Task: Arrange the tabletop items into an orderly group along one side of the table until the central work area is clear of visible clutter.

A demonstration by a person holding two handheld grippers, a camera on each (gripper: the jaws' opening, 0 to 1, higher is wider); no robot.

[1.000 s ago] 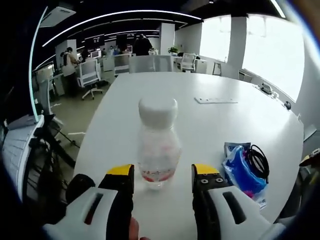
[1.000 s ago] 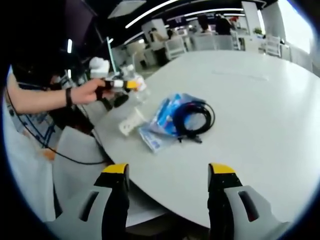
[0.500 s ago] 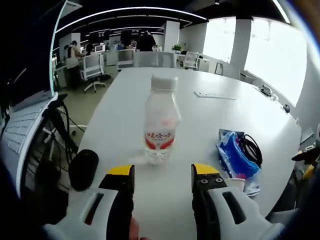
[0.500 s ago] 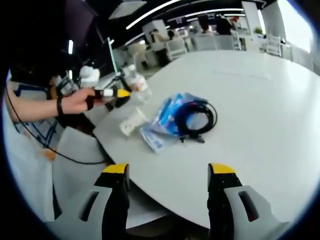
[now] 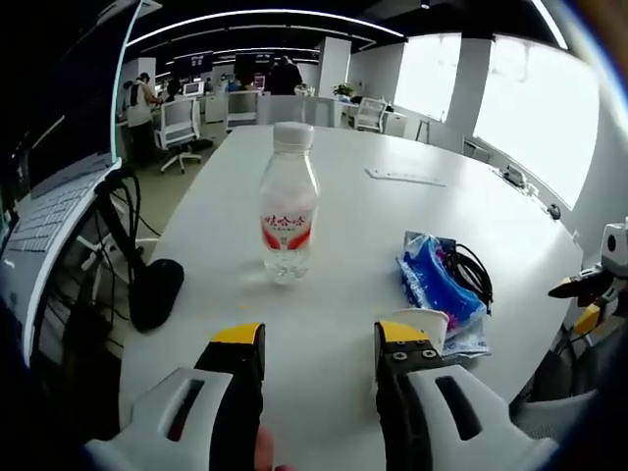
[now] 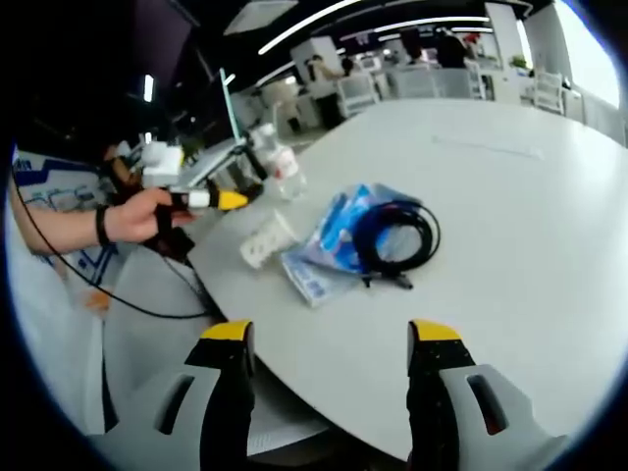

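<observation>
Where the left gripper view looks along the white worktop [image 5: 324, 294], left gripper [image 5: 320, 345] with fingers [image 5: 238, 339] spread apart and nothing between them, hovering over bare surface near the worktop's edge. Clear water bottle [image 5: 288, 216] with white cap and red label standing upright ahead, apart from the fingertips. Black computer mouse [image 5: 155, 292] lying off to the bottle's left, near the rim. Blue plastic packet [image 5: 432, 287] lying to the right, with a coiled black cable [image 5: 471, 277] resting on it; small white adapter [image 5: 417, 322] just beside the packet's near end, close to one fingertip. Flat white strip [image 5: 405, 178] far back on the worktop. In the right gripper view, right gripper [image 6: 334, 343] likewise parted and empty, held over the worktop's [image 6: 510, 216] rounded edge. Packet [image 6: 339, 234] and cable [image 6: 397, 235] together near the middle, adapter [image 6: 267, 240] just beside them, bottle [image 6: 283, 162] upright beyond. A hand [image 6: 137, 216] holding the left gripper [image 6: 211, 200] off the worktop's side, well apart from the bottle. Office chairs and desks in the background.
</observation>
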